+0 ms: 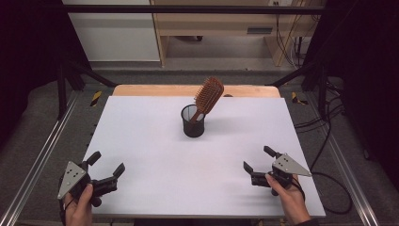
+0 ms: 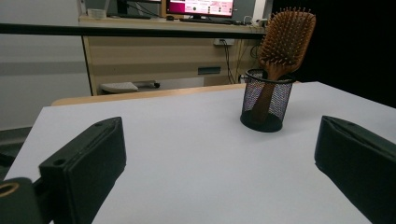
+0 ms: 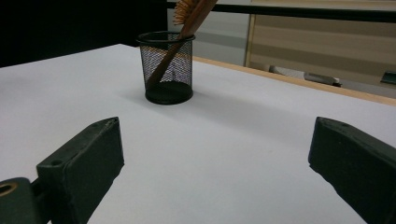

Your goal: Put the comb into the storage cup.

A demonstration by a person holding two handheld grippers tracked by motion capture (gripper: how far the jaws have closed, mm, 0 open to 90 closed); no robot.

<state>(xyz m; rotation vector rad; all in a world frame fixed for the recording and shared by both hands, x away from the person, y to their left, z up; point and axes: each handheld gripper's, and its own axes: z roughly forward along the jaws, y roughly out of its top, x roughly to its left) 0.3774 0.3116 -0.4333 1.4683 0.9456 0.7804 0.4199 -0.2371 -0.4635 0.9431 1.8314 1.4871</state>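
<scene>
We hold the left gripper (image 1: pixel 106 164) and right gripper (image 1: pixel 258 158) low at the near edge of the white table (image 1: pixel 141 141), both jaws spread, empty. Farther back, mid-table, the brown wooden paddle hairbrush (image 1: pixel 208 96) leans handle-down in the black wire-mesh cup (image 1: pixel 193 125).

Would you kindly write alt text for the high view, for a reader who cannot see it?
A brown wooden paddle hairbrush stands handle-down, leaning right, in a black wire-mesh cup near the far middle of a white table. At the near edge, a person's hands hold the left gripper and right gripper, jaws open, pointing toward the cup.
</scene>
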